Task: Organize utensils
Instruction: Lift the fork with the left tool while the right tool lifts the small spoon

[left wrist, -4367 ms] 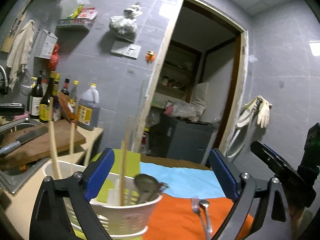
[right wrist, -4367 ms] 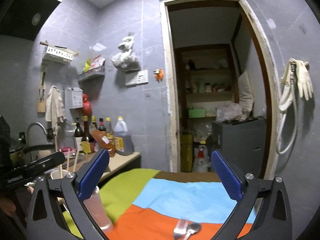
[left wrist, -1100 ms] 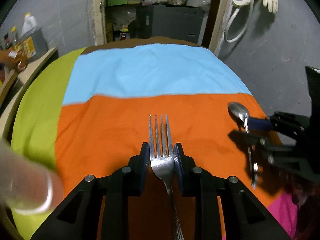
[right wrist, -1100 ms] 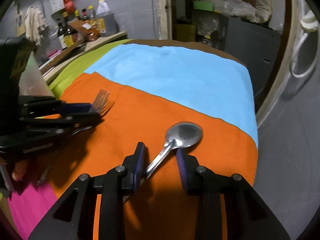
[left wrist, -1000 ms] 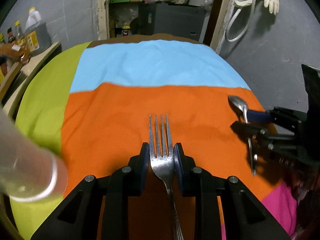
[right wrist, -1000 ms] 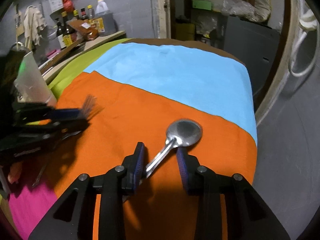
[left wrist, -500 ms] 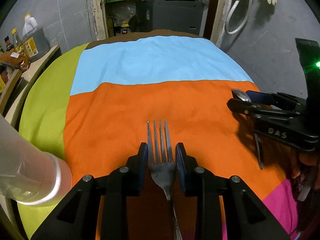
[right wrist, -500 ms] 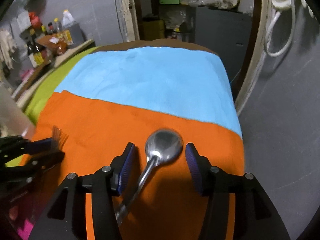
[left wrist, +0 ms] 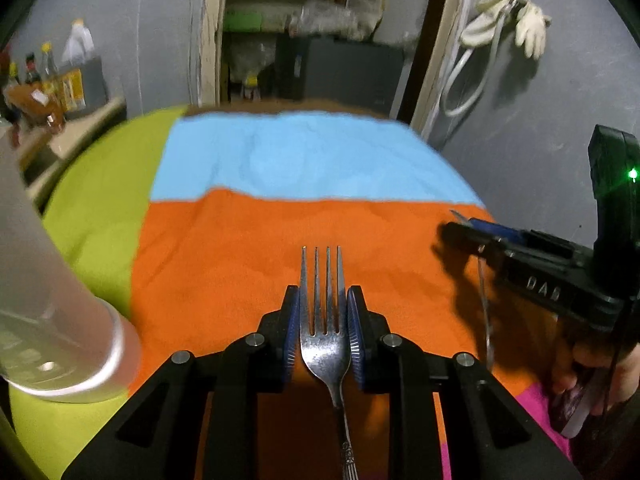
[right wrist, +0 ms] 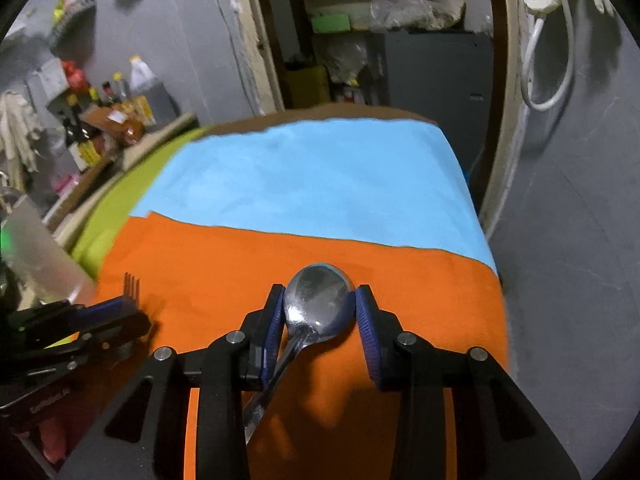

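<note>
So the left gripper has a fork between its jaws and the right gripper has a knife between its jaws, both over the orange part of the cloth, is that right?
Not quite. The right gripper has a spoon between its jaws, not a knife; the right wrist view shows its round bowl there, with the jaws closing. The rest stands: the left gripper has the fork between its jaws, both over the orange part of the cloth.

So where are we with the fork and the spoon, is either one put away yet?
Neither is put away. The left gripper is closing on the fork, the right gripper is closing around the spoon, both over the orange cloth. Left: carrying both to a holder, which is not in view.
</note>
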A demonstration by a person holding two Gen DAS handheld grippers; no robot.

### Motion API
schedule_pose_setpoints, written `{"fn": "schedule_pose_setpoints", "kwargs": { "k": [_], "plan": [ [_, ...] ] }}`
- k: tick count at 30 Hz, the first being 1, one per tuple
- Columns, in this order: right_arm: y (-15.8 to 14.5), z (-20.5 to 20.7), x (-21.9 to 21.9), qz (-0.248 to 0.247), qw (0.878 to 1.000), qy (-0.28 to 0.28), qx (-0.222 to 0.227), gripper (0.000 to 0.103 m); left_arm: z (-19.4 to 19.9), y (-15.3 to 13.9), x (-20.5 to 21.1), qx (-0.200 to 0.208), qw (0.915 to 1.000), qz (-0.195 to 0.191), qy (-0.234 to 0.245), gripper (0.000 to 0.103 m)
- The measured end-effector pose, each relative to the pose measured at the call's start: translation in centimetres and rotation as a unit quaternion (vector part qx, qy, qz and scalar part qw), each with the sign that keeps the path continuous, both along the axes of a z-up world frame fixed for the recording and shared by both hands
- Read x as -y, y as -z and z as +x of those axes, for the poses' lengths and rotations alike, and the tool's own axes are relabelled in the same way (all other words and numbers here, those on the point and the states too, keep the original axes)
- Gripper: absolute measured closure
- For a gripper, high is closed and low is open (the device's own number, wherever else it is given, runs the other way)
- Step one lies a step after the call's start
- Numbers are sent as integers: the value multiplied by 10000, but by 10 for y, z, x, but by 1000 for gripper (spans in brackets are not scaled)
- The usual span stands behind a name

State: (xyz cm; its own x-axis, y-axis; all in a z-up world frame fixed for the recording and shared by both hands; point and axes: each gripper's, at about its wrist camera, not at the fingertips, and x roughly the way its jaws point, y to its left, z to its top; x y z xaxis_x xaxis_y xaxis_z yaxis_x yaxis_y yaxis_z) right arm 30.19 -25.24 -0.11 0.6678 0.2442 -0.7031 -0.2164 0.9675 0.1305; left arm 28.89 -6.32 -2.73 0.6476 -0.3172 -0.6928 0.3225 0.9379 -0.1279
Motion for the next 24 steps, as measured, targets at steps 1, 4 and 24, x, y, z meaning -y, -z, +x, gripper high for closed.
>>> {"fn": "schedule_pose_setpoints", "kwargs": {
  "k": [1, 4, 24],
  "plan": [
    [-4, -4, -4, -57, 9999, -12, 154, 70, -4, -4, 0, 146, 9999, -9, -9, 84],
    [-17, -22, -15, -281, 9970, -97, 720, 70, -18, -14, 0, 556, 9984, 29, -98, 84],
    [-38, -53, -31, -386, 9795, -307, 1953, 72, -45, -35, 1, 1542, 9879, 20, -139, 84]
  ]
}}
